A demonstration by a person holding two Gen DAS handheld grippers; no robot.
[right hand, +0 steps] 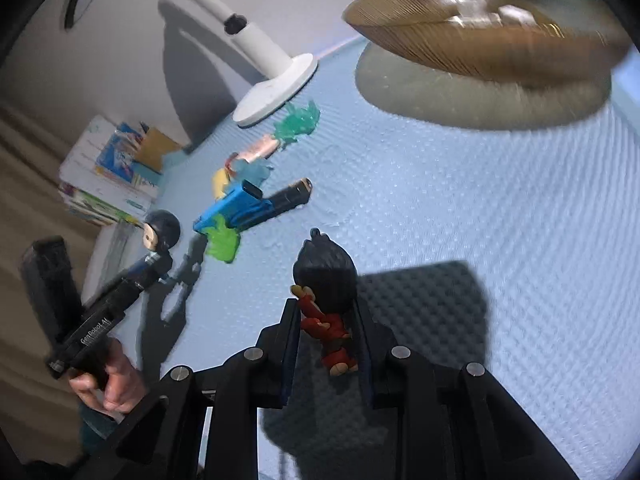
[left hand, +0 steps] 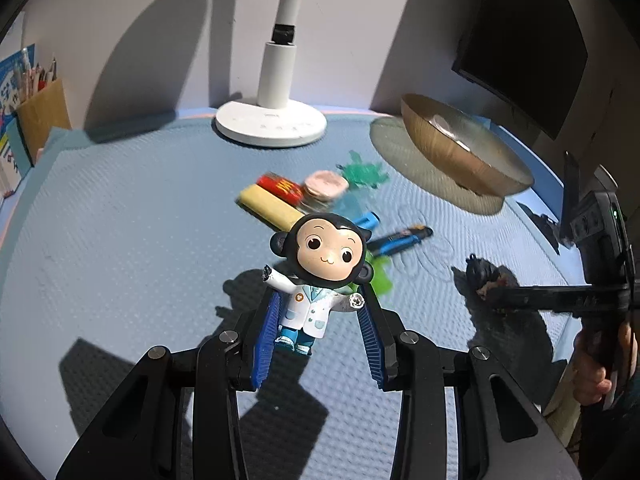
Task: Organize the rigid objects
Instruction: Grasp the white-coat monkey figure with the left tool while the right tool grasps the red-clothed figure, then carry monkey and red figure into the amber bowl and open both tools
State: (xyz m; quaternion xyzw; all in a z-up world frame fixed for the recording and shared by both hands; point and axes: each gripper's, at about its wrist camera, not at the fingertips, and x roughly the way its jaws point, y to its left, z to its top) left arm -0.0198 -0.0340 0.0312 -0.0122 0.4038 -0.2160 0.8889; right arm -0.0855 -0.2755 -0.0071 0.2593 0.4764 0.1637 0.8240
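Between the blue-padded fingers of my left gripper (left hand: 316, 304) I have the monkey figure (left hand: 318, 276) in its white coat, clenched at the body and lifted clear of the bench (left hand: 120, 240), head up and arms spread, its face turned toward the camera. On my right gripper (right hand: 326, 320) the fingers are clamped on the red-suited figure (right hand: 326, 300) with black hair; its back is to the lens and it hangs above its own shadow on the blue mat. Beyond both toys I see the loose pile on the bench: a yellow block (left hand: 270, 206) lying against a red block (left hand: 282, 189), a pink round piece (left hand: 325, 186) touching them, a teal splat toy (left hand: 362, 172) just behind that, a blue and black tool (right hand: 248, 206) and a bright green splat (right hand: 224, 242) beside it. The wooden bowl (left hand: 460, 148) sits on a round mat at the far right of the bench, well apart from the pile; something pale lies inside it, but blur keeps me from naming it. A white desk lamp (left hand: 272, 120) stands at the back edge, and a holder with pencils (left hand: 42, 108) stands at the far left. From each camera I can see the other gripper and a person's hand (right hand: 106, 386) on its handle.
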